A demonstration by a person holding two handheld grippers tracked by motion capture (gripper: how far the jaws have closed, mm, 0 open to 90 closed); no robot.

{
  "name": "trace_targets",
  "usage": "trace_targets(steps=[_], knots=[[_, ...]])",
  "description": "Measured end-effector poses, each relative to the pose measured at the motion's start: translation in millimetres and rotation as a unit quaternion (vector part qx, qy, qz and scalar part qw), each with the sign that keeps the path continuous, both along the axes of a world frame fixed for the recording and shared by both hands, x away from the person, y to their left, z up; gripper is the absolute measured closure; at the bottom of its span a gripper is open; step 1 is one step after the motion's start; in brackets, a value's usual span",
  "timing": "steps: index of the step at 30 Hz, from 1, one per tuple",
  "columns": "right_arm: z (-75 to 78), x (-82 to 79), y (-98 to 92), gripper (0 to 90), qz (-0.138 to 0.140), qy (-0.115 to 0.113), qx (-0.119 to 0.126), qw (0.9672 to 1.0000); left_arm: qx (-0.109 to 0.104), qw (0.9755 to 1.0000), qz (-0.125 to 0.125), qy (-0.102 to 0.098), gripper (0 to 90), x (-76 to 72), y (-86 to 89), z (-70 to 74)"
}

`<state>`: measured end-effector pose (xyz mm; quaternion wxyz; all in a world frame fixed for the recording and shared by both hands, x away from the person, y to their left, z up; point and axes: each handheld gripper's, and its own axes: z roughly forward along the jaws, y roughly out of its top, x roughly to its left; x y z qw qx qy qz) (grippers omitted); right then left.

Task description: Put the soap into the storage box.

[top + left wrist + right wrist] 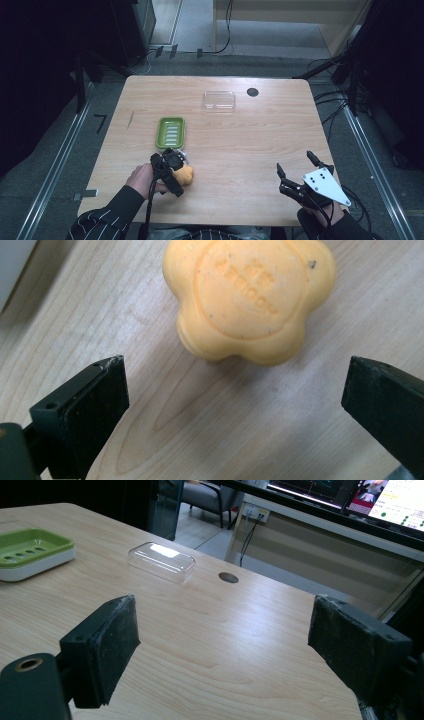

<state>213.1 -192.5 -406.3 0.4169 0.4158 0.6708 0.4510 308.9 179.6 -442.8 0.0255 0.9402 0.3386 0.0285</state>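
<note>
1. Left gripper [235, 390] spread wide, hovering just short of the orange flower-shaped soap bar [250, 297] lying flat near the front-left edge of the wooden table [240, 150].
2. Right gripper [222, 645] also released, holding nothing, near the front-right corner.
3. Likely slip: rounded, slick lobes squirting from the jaws if closed off-centre, missing the green slotted soap dish [170, 132].

Bare wood lies between the wide-apart jaws and the orange flower-shaped soap [250, 297]; the green slotted soap dish [170, 132] seemingly stands just beyond.
</note>
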Motion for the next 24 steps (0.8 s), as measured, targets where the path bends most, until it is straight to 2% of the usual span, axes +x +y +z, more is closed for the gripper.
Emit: trace_targets(steps=[5, 10, 19, 24], knots=[[-0.1, 0.0, -0.4, 13.4, 0.000, -0.001, 0.000, 1.0000, 0.012, 0.9999, 0.002, 0.001, 0.6, 3.2, -5.4, -2.8], [-0.2, 0.0, -0.7, 13.4, 0.000, -0.002, 0.000, 1.0000, 0.011, 0.9999, 0.002, -0.001, 8.0, 6.0, -9.4, -2.1], [-0.1, -0.1, -0.6, 13.4, 0.000, -0.002, 0.000, 1.0000, 0.027, 0.9996, -0.007, 0.004, 22.6, 12.0, -18.3, -4.9], [-0.1, -0.2, -1.0, 13.4, -0.001, -0.003, 0.001, 1.0000, 0.026, 0.9996, -0.012, 0.008, 30.6, 12.3, -19.5, -5.8]])
